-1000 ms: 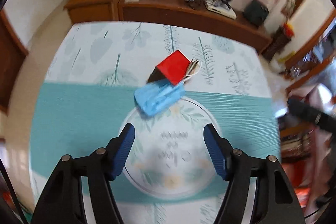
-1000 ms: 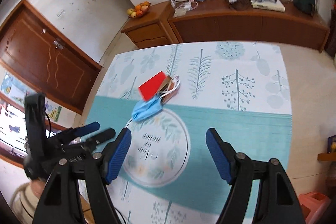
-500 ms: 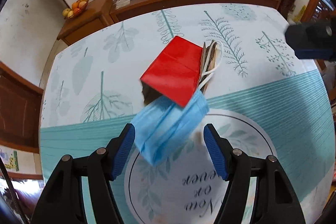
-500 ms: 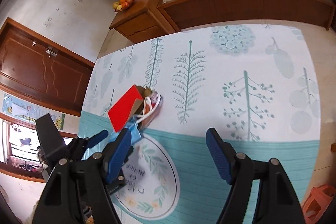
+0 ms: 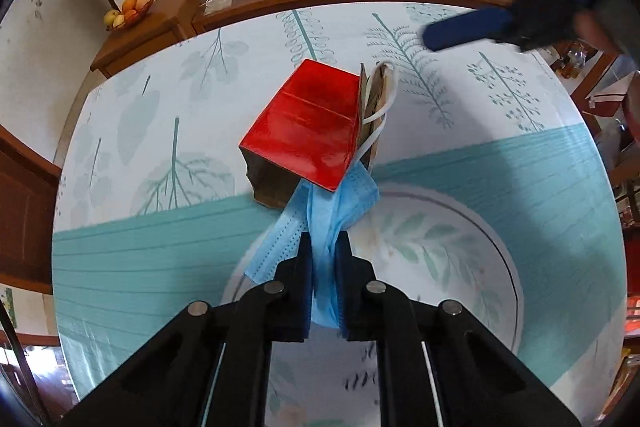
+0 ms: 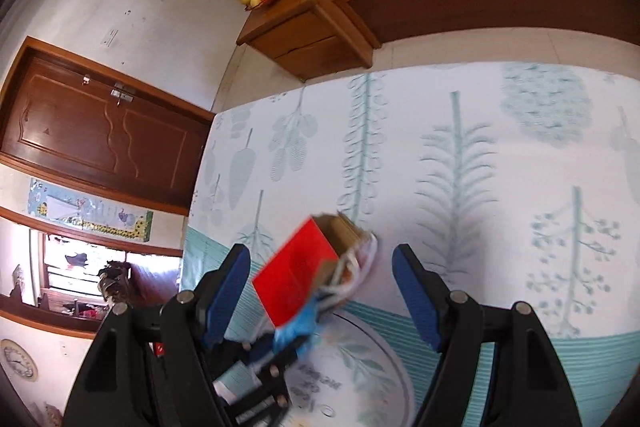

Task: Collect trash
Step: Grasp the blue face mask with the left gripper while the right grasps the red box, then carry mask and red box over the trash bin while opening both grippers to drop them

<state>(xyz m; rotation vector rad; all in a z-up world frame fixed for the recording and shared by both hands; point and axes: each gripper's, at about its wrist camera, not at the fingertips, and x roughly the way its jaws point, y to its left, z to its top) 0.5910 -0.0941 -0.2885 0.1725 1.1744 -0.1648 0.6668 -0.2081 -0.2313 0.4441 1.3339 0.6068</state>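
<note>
One blue face mask [image 5: 320, 211] and one red paper bag [image 5: 308, 131] (white handles, lying on its side) sit on the leaf-print tablecloth [image 5: 160, 131]. The left gripper [image 5: 323, 247] has just closed, pinching the mask, which touches the bag's near edge. The right gripper [image 6: 322, 291] stands wide open over the bag, holding nothing.
</note>
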